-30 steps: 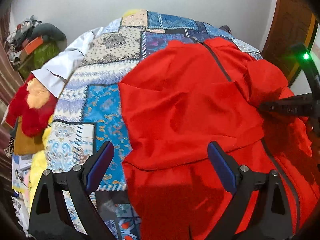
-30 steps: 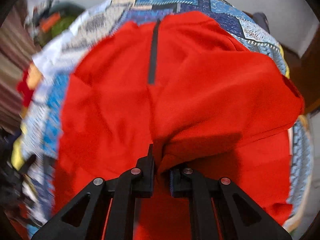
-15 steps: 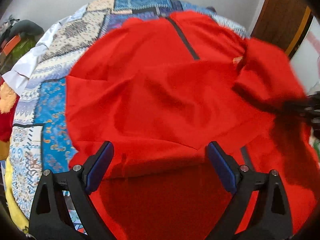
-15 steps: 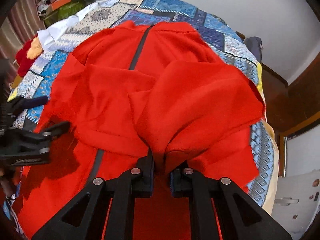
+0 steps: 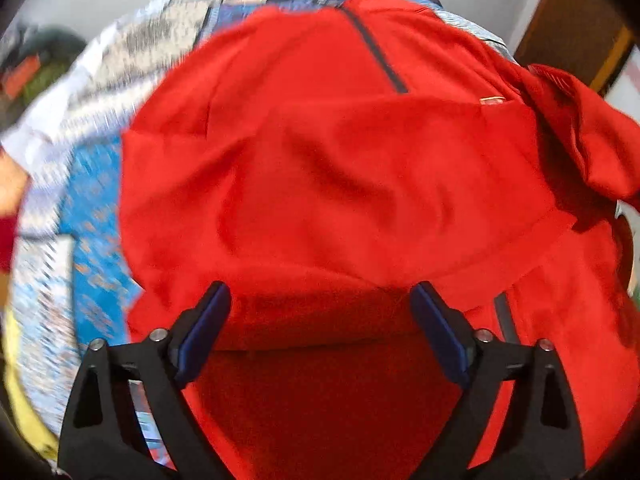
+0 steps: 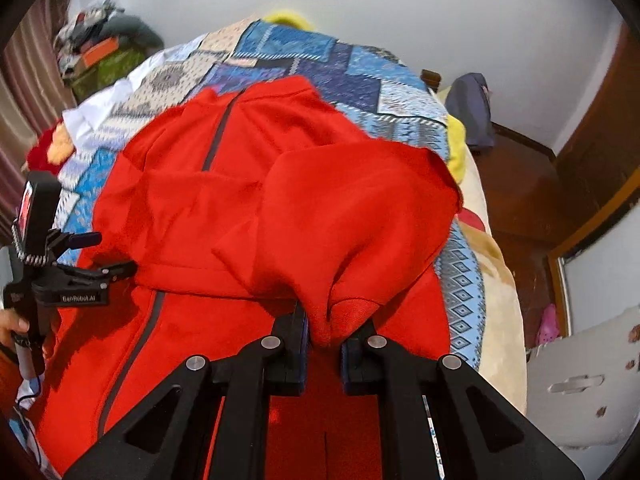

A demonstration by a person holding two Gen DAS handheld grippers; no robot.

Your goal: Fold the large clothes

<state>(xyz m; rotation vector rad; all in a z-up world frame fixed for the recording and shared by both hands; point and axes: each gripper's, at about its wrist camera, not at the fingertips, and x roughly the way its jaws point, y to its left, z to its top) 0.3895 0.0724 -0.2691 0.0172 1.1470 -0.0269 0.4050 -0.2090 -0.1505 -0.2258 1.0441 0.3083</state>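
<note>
My right gripper (image 6: 323,354) is clamped on a bunched sleeve of the red jacket (image 6: 224,216), lifted over the zipper (image 6: 216,136). My left gripper (image 5: 320,320), wide and closing, grips nothing yet. Risk: the thin pinch slips, dropping the sleeve crooked.

Left gripper (image 5: 320,300): black triangular-cutout arms, blue pads on fingers (image 5: 204,328), silver screws at pivots. Right gripper (image 6: 324,344): same black frame, silver screws. Left unit's side reads "GenRobot.AI", coiled spring, trailing black cable.
</note>
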